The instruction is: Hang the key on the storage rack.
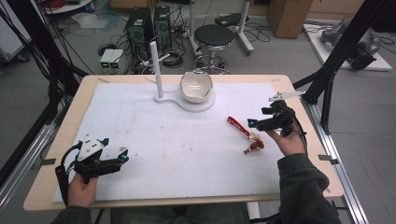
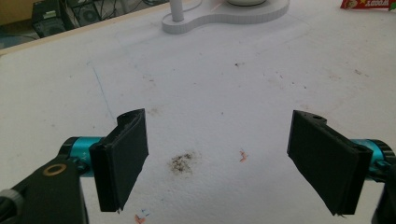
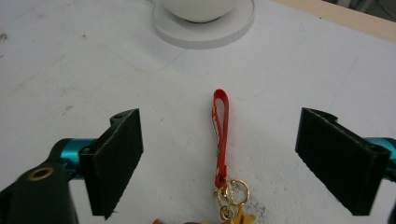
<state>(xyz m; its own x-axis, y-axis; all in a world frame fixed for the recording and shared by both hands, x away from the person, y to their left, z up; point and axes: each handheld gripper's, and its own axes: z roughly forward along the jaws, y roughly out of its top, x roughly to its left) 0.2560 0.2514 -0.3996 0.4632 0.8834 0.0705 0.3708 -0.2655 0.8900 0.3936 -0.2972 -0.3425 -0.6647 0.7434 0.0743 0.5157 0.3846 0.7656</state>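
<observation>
A keychain with a red strap [image 1: 238, 126] [image 3: 221, 135], gold rings [image 3: 231, 196] and a small brown charm [image 1: 254, 146] lies flat on the white mat, right of centre. My right gripper [image 1: 254, 123] [image 3: 219, 158] hovers just right of it, open, its jaws wide on either side of the strap without touching it. At the near left, my left gripper [image 1: 123, 156] [image 2: 217, 158] is open over bare mat with nothing between its jaws. A white bowl [image 1: 196, 86] sits on a white stand base [image 1: 187, 102] [image 3: 205, 32] with an upright white post [image 1: 157, 70] at the back centre.
The white mat [image 1: 177, 144] covers most of a wooden table [image 1: 84, 88]. Black frame struts [image 1: 336, 51] rise at the right edge. A stool [image 1: 213, 37], computer towers [image 1: 140, 28] and cables lie on the floor beyond the table.
</observation>
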